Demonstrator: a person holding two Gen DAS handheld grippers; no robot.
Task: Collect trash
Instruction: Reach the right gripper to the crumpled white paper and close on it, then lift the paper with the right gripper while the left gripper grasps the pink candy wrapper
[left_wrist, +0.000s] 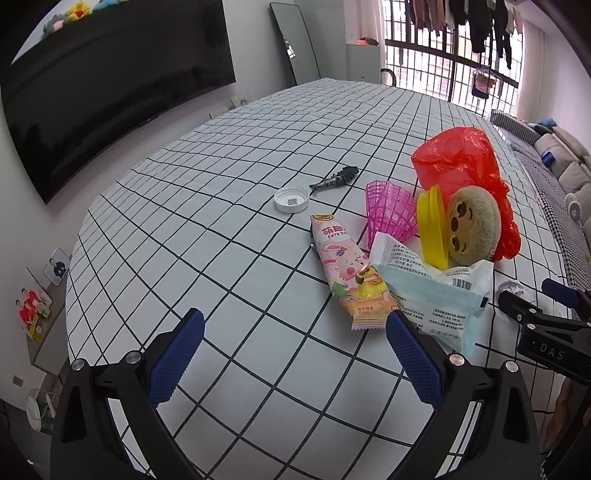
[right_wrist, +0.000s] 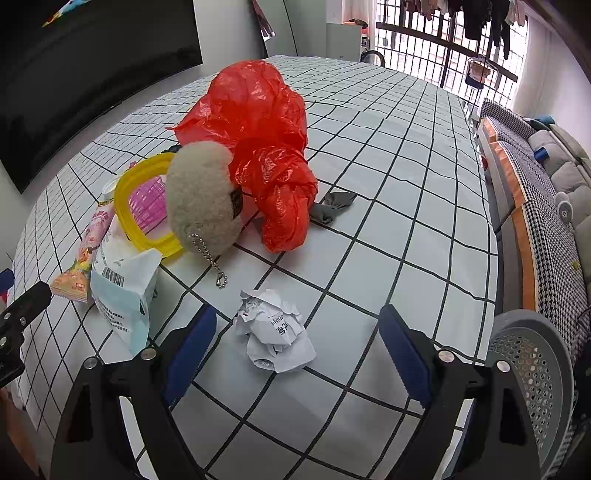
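My left gripper (left_wrist: 295, 326) hangs open over the checked tablecloth (left_wrist: 221, 177), nothing between its blue pads. Its right pad sits just short of a pink snack wrapper (left_wrist: 347, 273) and a pale blue packet (left_wrist: 436, 295). My right gripper (right_wrist: 297, 317) is open too. A crumpled white paper ball (right_wrist: 275, 339) lies on the cloth between its fingers, nearer the left one, and neither pad presses on it. A red plastic bag (right_wrist: 258, 122) lies crumpled farther back. The wrapper (right_wrist: 88, 251) and the packet (right_wrist: 122, 291) show at the left of the right wrist view.
A round plush keychain (right_wrist: 203, 199), yellow lid (right_wrist: 125, 206), pink plastic basket (left_wrist: 391, 214), white cap (left_wrist: 291, 199), dark fish-shaped piece (left_wrist: 334, 179) and grey cloth scrap (right_wrist: 334, 206) lie on the table. A grey perforated bin (right_wrist: 532, 369) stands off the right edge.
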